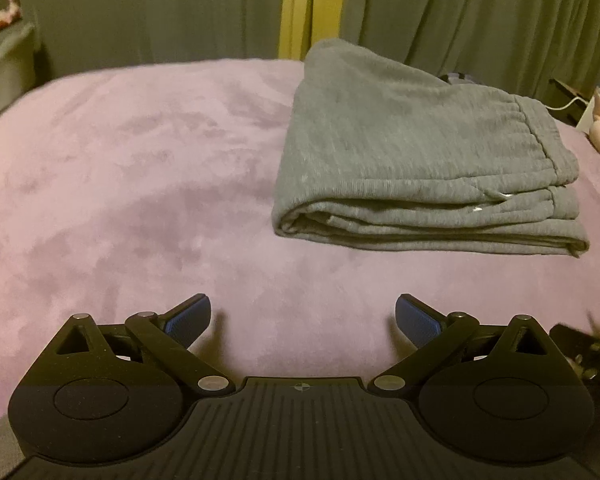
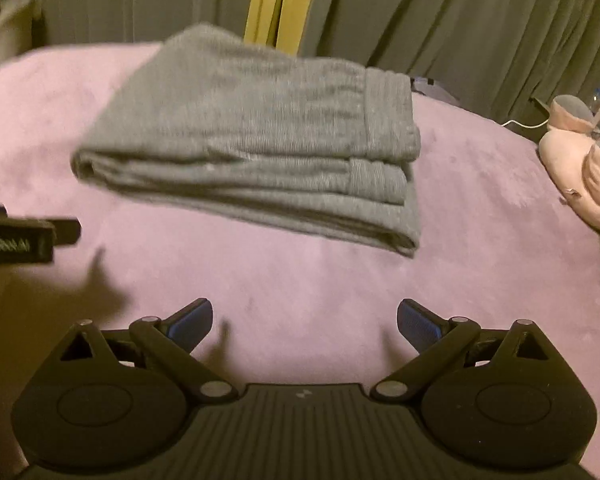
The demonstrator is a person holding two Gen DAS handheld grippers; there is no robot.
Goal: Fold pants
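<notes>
Pants [image 1: 424, 152] lie folded ahead of both tongs; left [image 1: 303, 322] and right [image 2: 305, 324] spread apart, empty. Looks done.

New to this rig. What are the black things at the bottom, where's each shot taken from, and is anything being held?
No robot arm here: a person holds a two-finger gripper in each hand, with a fisheye camera on each looking forward along the fingers. One picture is from the left gripper, the other from the right gripper. The black parts at the bottom are the grippers themselves, with blue pads. Both stand open and hold nothing. Ahead, the grey pants lie folded in a stack on a purple blanket. Grey curtains hang behind.
</notes>
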